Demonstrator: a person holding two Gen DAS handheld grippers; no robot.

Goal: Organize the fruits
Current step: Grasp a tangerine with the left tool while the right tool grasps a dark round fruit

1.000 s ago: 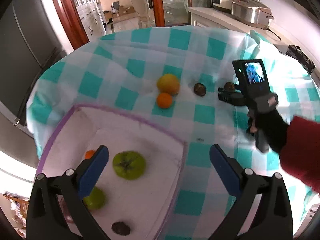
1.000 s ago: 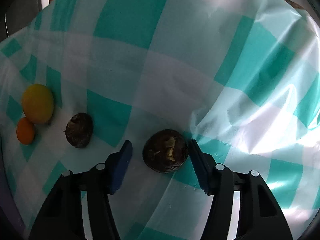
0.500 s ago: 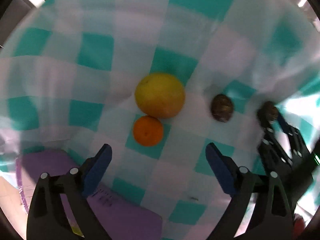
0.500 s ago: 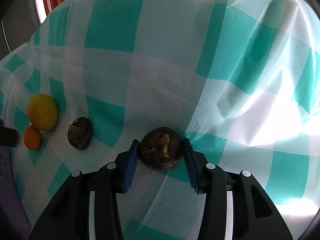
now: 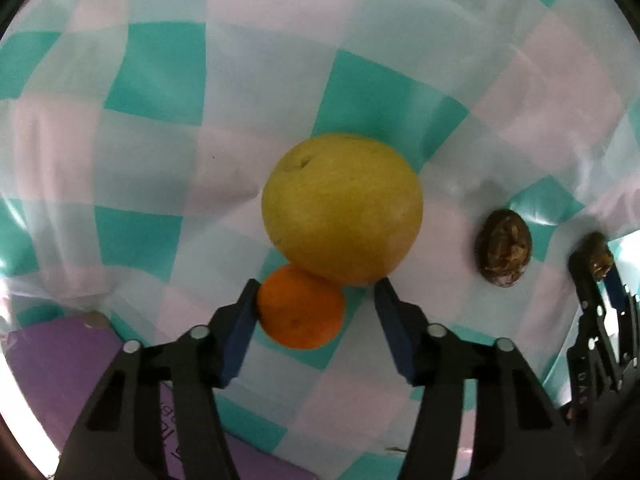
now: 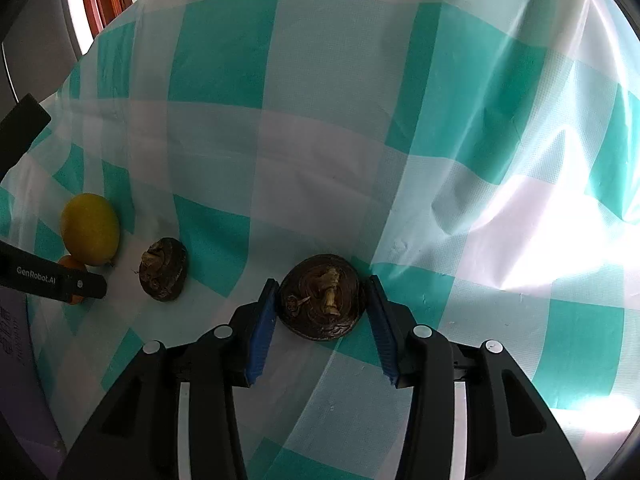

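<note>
The desk was covered with a thin, shiny checkered cloth (image 6: 328, 168) in teal and white squares, wrinkled in several places and glaring brightly at the right side of the right wrist view. On it lay a big round yellow fruit (image 5: 342, 208) with a dimpled, matt skin, and a small smooth orange (image 5: 301, 307) touching it on the near side. Further to the right lay a dark brown fruit (image 5: 503, 249), oval with a rough, wrinkled skin, apart from the yellow one. The left tongs (image 5: 314, 308) were about half open around the orange: the left blue pad touched or almost touched the orange, while the right pad stood clear of it, just under the yellow fruit, so nothing was gripped. The right tongs (image 6: 322, 306) stood narrowly open on both sides of a second dark brown fruit (image 6: 322, 296), round and flattish, with ringed skin and a pale dry stem on top; the pads were very close to its sides, but I cannot tell if they pressed it, and it rested on the cloth. In the right wrist view the black body of the left tongs covered part of the orange. A purple-edged tray (image 5: 60, 360) showed at the lower left corner of the left wrist view, near the orange.
</note>
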